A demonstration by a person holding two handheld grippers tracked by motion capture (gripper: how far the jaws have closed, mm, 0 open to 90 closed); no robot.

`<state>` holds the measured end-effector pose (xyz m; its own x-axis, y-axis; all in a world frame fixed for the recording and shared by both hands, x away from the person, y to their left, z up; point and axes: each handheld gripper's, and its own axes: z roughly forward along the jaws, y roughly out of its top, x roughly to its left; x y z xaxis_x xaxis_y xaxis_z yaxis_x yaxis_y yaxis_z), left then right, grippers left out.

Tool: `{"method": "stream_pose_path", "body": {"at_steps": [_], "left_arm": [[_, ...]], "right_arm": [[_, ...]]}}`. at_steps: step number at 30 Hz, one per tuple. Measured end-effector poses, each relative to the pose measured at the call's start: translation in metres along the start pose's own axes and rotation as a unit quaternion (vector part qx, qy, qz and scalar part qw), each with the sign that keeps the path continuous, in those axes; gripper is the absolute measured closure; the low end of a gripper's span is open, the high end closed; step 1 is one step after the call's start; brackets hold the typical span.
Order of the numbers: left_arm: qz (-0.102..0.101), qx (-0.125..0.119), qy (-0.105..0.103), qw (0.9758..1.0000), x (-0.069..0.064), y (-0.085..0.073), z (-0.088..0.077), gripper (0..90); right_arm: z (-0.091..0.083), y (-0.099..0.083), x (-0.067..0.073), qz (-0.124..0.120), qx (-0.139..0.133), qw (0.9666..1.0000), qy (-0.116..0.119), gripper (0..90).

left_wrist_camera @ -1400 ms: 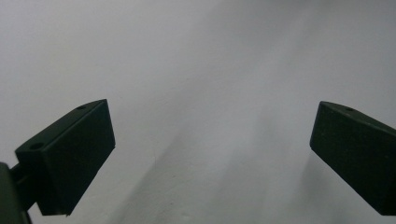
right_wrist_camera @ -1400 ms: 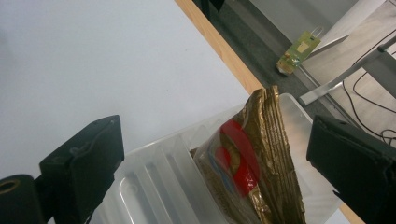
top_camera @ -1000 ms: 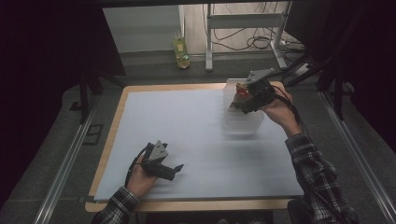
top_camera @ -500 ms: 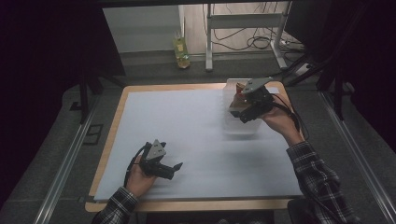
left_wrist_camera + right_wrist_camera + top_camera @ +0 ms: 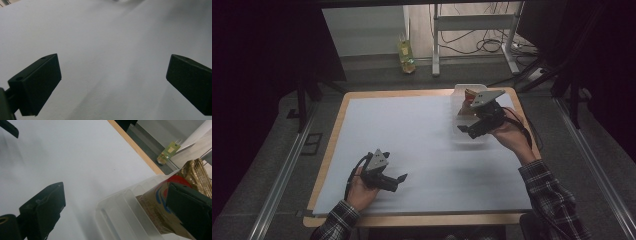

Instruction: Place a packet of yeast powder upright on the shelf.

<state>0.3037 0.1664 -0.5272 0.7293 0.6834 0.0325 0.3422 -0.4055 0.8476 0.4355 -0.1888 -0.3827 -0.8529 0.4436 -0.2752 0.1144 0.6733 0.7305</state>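
R gripper (image 5: pixel 113 202) hangs w/ fingers (image 5: pixel 42 207) spread wide, gripping nothing, at the near rim of the clear plastic bin (image 5: pixel 120 220); the brown snack packet w/ red-blue print (image 5: pixel 155 212) stands inside it, just beyond the far finger. L gripper (image 5: pixel 112 82) idles low over the white-covered surface (image 5: pixel 105 37), fingers also released & empty. Looks early: approach made, grab & lift-out still to do.

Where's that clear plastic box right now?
In the high view, the clear plastic box sits at the table's far right, under the right gripper, with packets inside.
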Motion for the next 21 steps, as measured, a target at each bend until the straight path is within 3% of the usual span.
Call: {"method": "stream_pose_path", "body": {"at_steps": [6, 19, 21], "left_arm": [[0.015, 0.009, 0.004, 0.9998, -0.002, 0.0, 0.002, 0.0], [0.016, 0.019, 0.005, 0.9997, -0.002, -0.001, 0.003, 0.0], [0.016, 0.018, 0.006, 0.9997, -0.001, -0.001, 0.002, 0.0]], "right_arm": [[-0.005, -0.006, 0.005, -0.003, -0.013, 0.9999, -0.002, 3.1], [-0.013, -0.028, 0.014, 0.012, -0.031, 0.9994, -0.007, 3.0], [-0.013, -0.031, 0.014, 0.011, -0.023, 0.9997, -0.006, 2.8]]}}
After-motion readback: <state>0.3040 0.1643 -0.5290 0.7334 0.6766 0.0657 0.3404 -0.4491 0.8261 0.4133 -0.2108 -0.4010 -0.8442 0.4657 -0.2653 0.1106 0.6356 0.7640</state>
